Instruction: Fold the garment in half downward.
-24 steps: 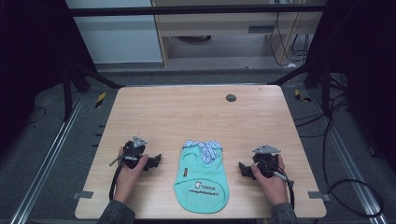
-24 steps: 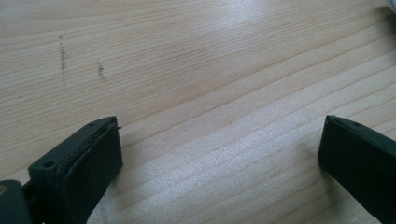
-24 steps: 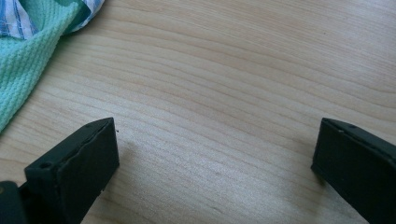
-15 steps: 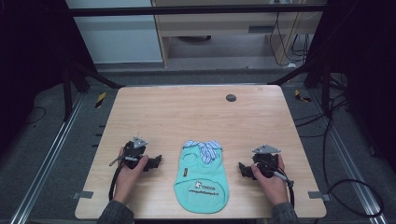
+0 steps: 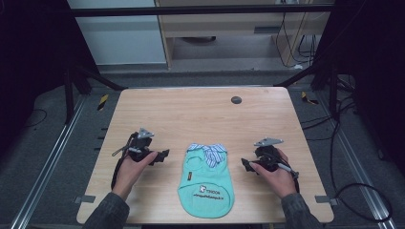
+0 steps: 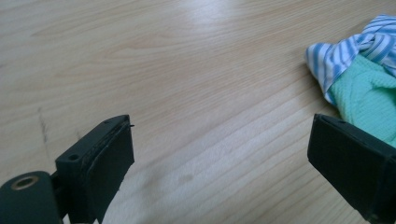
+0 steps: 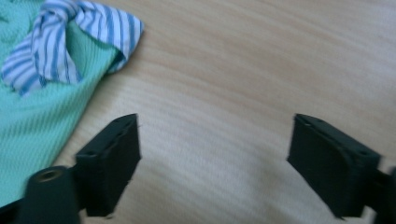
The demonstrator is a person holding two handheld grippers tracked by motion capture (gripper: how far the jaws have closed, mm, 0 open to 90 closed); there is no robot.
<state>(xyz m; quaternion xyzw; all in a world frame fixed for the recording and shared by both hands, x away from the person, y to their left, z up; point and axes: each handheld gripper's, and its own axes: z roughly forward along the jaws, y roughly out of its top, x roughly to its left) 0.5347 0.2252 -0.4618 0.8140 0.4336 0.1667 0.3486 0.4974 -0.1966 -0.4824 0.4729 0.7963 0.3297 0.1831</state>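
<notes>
High view: a small mint-green shirt [image 5: 206,183] with a blue-striped collar [image 5: 208,151] lies flat at the near middle of the bench [image 5: 200,114], collar toward the far side, white print on its near half. The left hand-held gripper [image 5: 164,155] rests on the bench just left of the shirt, pointing right at it, held by the person's left hand [image 5: 131,167]. The right hand-held gripper [image 5: 244,165] sits just right of the shirt, pointing left, in the right hand [image 5: 274,174]. Neither touches the cloth.

In the left gripper view its jaws stand wide apart over bare wood, with the collar [image 6: 345,44] and green fabric at the far right, close to one jaw. In the right gripper view the jaws are likewise spread, empty, with the shirt [image 7: 32,121] at the left edge beside one jaw. A small dark disc [image 5: 236,99] lies on the far part of the bench.
</notes>
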